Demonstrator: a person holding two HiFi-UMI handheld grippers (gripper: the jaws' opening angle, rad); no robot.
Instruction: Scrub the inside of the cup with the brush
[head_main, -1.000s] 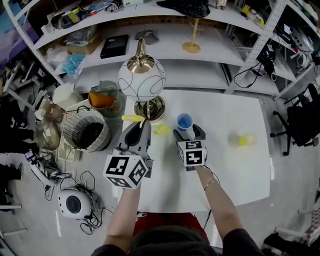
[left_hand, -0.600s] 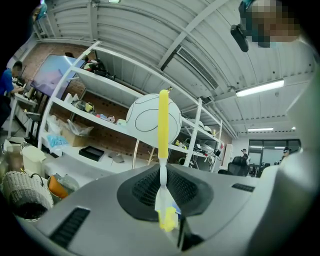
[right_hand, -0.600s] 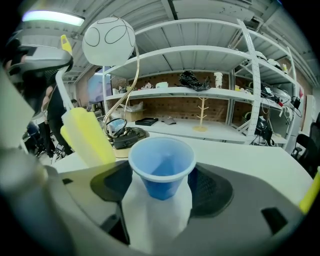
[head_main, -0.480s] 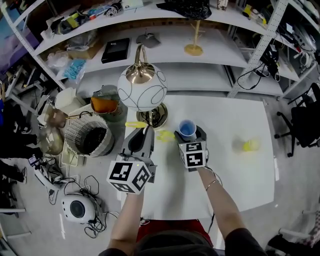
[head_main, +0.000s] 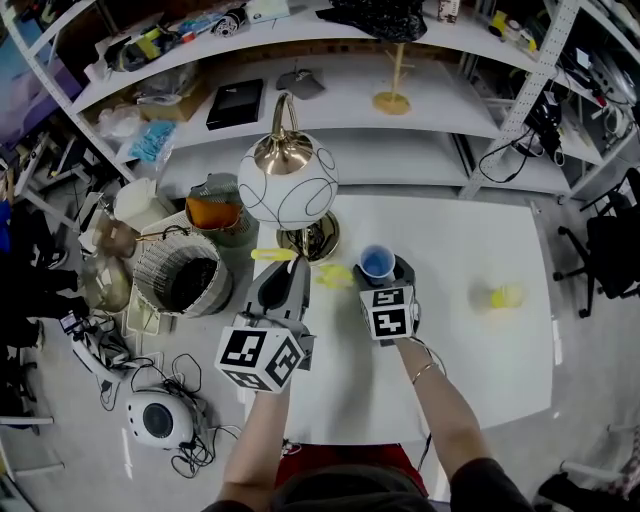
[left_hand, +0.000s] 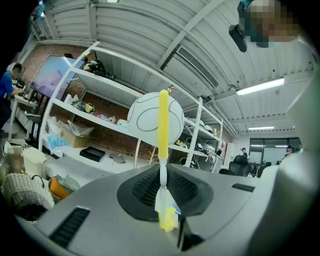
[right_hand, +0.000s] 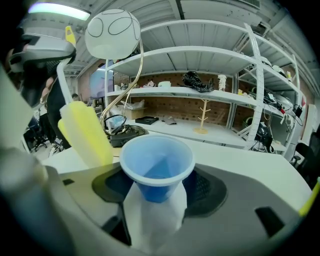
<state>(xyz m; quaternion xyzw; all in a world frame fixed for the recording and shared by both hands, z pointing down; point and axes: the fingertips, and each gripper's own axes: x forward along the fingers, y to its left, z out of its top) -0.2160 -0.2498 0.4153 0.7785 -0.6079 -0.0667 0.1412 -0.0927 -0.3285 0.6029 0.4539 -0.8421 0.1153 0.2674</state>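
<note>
- The step in hand, as I judge it, is bringing the brush (right_hand: 85, 132) into the cup (head_main: 377, 263). The yellow brush head sits just beside the rim and outside it, between the cup and the brass base of the lamp (head_main: 288, 185).
- To do it well, the head should tip down and drop through the mouth before any scrubbing starts. It looks nearly as wide as the opening, so a centred entry would avoid catching the rim.
- The cup seems thin and light. Scrubbing pressure should go against the wall backed by a jaw, with short twisting strokes, or the cup may buckle or slip.
- The lamp's globe hangs close over the work, so the brush handle wants little swing on that side.
- The left gripper (left_hand: 162, 187) is clamped on the brush's thin white neck, its jaws almost together. The yellow handle juts out toward the lamp base.
- The right gripper (right_hand: 159, 192) is closed around the blue cup, jaws apart only by the cup's width. It grips low on the body, the cup upright and mouth up, on the person's side of the lamp base.
- Whether the cup rests on the white table (head_main: 470, 360) or is lifted, I cannot tell.
</note>
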